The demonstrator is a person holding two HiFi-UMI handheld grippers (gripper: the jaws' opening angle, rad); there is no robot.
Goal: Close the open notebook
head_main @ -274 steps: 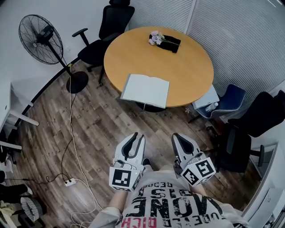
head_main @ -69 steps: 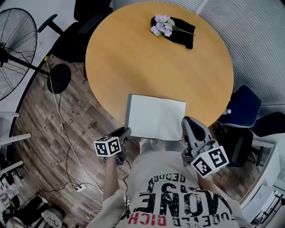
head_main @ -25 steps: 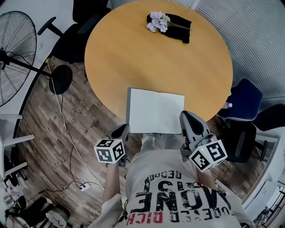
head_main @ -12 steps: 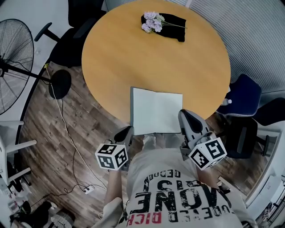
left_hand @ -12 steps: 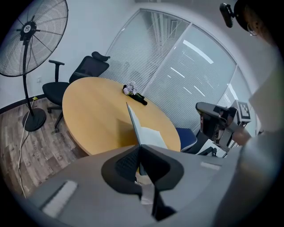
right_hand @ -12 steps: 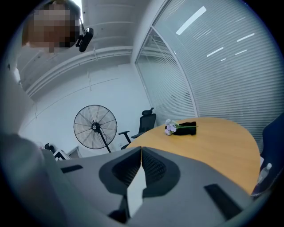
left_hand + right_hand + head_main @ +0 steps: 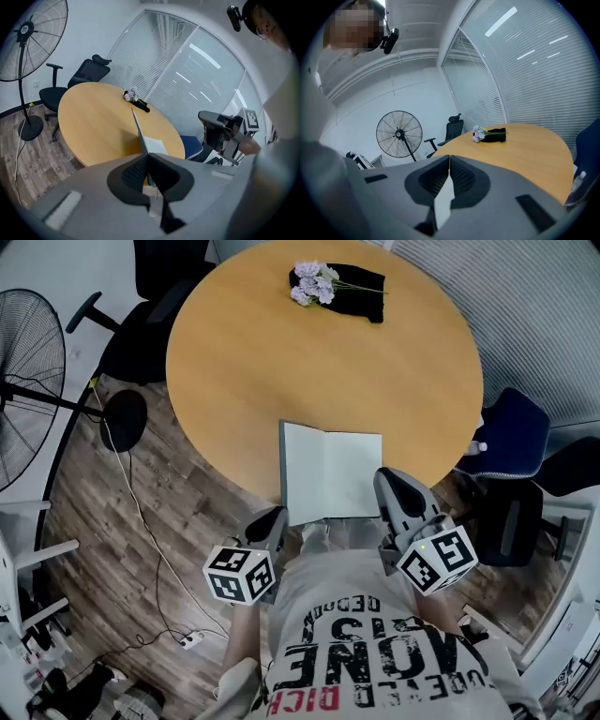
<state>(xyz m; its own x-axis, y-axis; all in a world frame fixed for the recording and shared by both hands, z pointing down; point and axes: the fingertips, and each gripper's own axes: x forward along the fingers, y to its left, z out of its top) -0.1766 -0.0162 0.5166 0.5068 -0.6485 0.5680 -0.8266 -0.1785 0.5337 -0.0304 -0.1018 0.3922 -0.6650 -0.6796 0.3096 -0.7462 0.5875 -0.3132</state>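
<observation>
The notebook point(image 7: 333, 470) lies open at the near edge of the round bench point(image 7: 244, 352), right in front of the person. The left gripper point(image 7: 272, 521) has its jaws clenched on the left leaf point(image 7: 139, 133), which stands tipped up off the bench. The right gripper point(image 7: 394, 491) has its jaws pinched on what looks like the notebook's right edge. It's thin paper, light and floppy, so it probably buckles if yanked. Best bet is holding the outer edge and swinging it gently over the spine.

R tool point(image 7: 449, 159) pinching notebook point(image 7: 443, 200) pg; flowers point(image 7: 478, 135) on table point(image 7: 525, 150).
</observation>
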